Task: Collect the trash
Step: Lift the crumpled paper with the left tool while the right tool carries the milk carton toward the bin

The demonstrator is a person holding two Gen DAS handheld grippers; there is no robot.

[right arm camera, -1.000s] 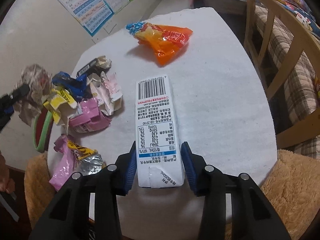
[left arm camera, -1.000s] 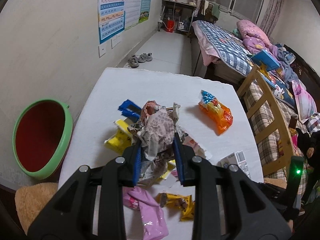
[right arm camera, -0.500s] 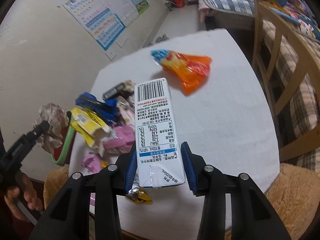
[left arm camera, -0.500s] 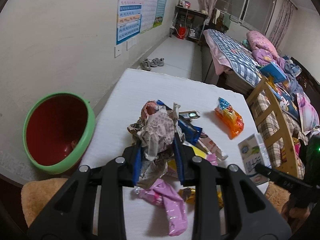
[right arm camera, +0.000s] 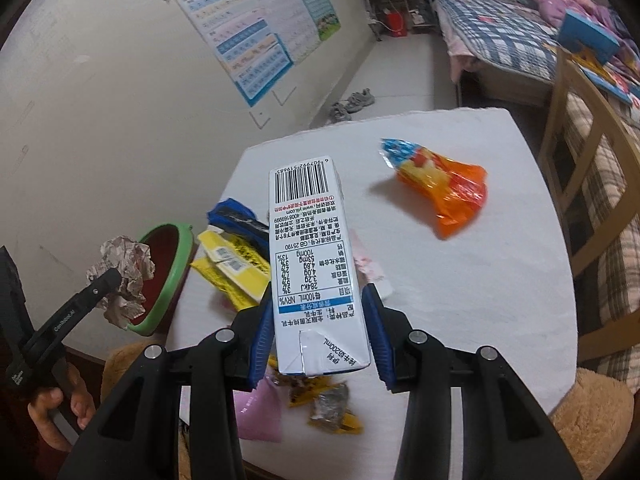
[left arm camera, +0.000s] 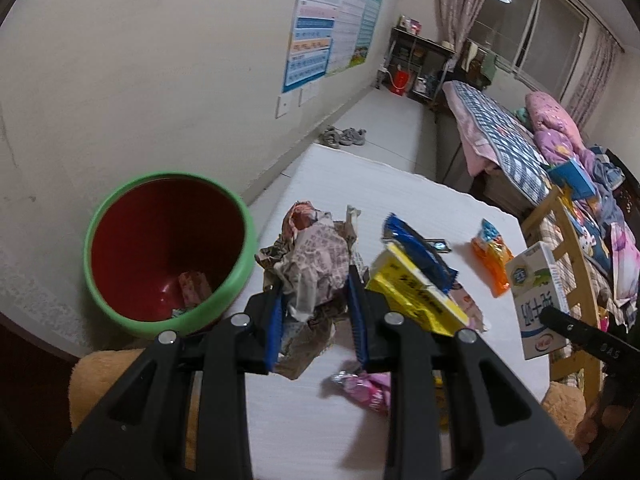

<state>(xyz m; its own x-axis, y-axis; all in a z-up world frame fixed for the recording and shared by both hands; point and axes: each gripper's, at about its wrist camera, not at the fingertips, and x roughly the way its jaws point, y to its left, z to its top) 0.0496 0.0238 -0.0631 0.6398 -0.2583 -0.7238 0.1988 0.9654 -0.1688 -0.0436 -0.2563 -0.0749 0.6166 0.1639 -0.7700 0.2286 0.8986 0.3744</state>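
Crumpled paper (left arm camera: 316,256) is pinched between the left gripper (left arm camera: 316,312) fingers, beside the bin (left arm camera: 168,248). A milk carton (right arm camera: 316,276) is clamped lengthwise between the right gripper (right arm camera: 318,340) fingers, above the worktop (right arm camera: 460,280).

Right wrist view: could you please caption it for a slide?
Right gripper lifts a milk carton above the littered table.

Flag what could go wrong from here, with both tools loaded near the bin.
The crumpled paper wad in the left tool trails loose flaps; it may snag on the green bin rim.
The right tool grips the milk carton only near its base; it might pivot or slip.
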